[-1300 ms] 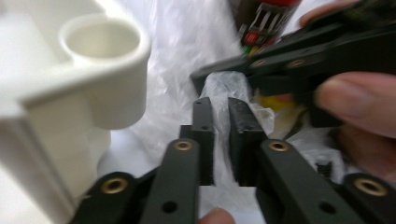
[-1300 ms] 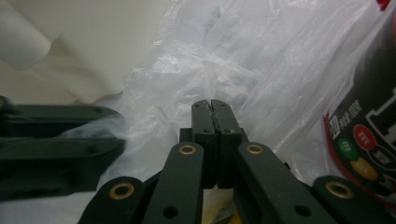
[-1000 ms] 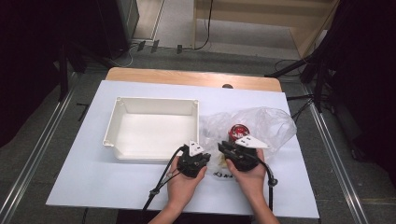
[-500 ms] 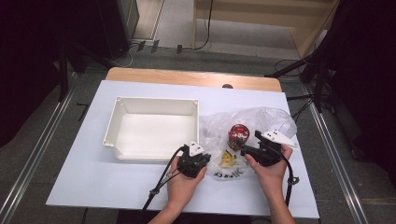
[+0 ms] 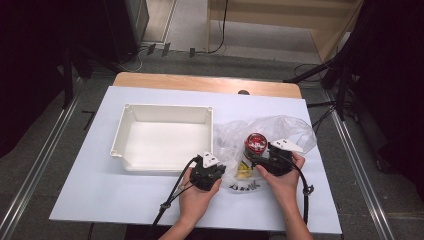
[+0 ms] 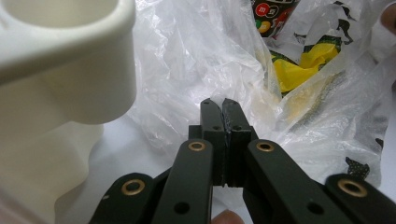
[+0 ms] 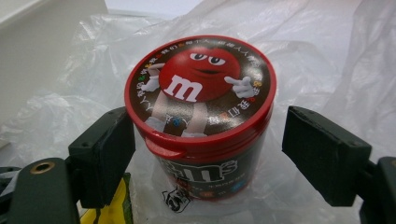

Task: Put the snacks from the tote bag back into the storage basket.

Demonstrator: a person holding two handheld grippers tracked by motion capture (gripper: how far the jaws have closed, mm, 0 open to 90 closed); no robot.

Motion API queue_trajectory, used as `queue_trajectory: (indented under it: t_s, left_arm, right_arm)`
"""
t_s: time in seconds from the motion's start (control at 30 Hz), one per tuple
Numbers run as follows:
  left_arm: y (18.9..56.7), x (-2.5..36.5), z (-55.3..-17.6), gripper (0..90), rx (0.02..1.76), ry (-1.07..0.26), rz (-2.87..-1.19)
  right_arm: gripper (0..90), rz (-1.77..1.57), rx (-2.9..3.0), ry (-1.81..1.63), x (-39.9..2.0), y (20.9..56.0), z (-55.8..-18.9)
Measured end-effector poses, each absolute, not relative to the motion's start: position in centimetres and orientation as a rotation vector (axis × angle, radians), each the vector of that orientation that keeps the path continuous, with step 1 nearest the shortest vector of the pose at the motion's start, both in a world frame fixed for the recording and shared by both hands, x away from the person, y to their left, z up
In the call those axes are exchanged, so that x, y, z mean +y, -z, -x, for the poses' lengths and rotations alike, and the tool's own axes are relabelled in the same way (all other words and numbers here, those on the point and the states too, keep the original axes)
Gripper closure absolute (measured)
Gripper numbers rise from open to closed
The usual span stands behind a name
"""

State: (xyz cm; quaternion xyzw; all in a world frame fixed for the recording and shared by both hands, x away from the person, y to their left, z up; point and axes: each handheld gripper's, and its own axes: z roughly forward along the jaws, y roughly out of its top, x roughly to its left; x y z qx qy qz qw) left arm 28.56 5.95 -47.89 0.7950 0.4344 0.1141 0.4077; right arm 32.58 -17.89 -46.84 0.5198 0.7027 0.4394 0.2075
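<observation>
At a white-topped table (image 5: 125,210), a person works two hand-held grippers over a clear plastic bag (image 5: 280,127) that lies just to the right of an open white bin (image 5: 165,112). Standing upright in the bag is a small red-lidded candy tub (image 5: 256,142), its lid printed with a red cartoon character; beside the tub, on the side nearer the person, a yellow packet (image 5: 243,170) shows through the film.

The right gripper (image 7: 208,140) sits at the tub, its jaws having just been opening — they now stand spread wide to either side of the tub, which is between them. In the right gripper view the left pad (image 7: 105,149) lies close against the tub's wall, touching or nearly so, while the right pad (image 7: 322,151) stands clear of it with a gap showing. The tub (image 7: 201,116) rests on the crumpled bag (image 7: 327,56), not lifted.

The left gripper (image 6: 222,109) is just left of the tub, between it and the bin's near right corner. Its fingers (image 6: 211,121) are pressed together, tips meeting at the bag's film (image 6: 187,60); a wisp of plastic appears caught in the seam, though whether it is truly pinched cannot be told. The bin's rounded corner (image 6: 70,60) rises at the left of that view, and the yellow packet (image 6: 303,65) lies beyond inside the bag — well within the wrinkled folds.
</observation>
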Motion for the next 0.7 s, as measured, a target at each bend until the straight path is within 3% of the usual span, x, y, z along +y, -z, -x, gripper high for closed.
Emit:
queue_trajectory:
  t_s: [0.7]
  left_arm:
    - [47.9,5.9,-28.5,90.0,1.091,-0.293,-2.013]
  right_arm:
    - [23.1,-1.492,1.920,-1.205,-16.7,48.3,-33.8]
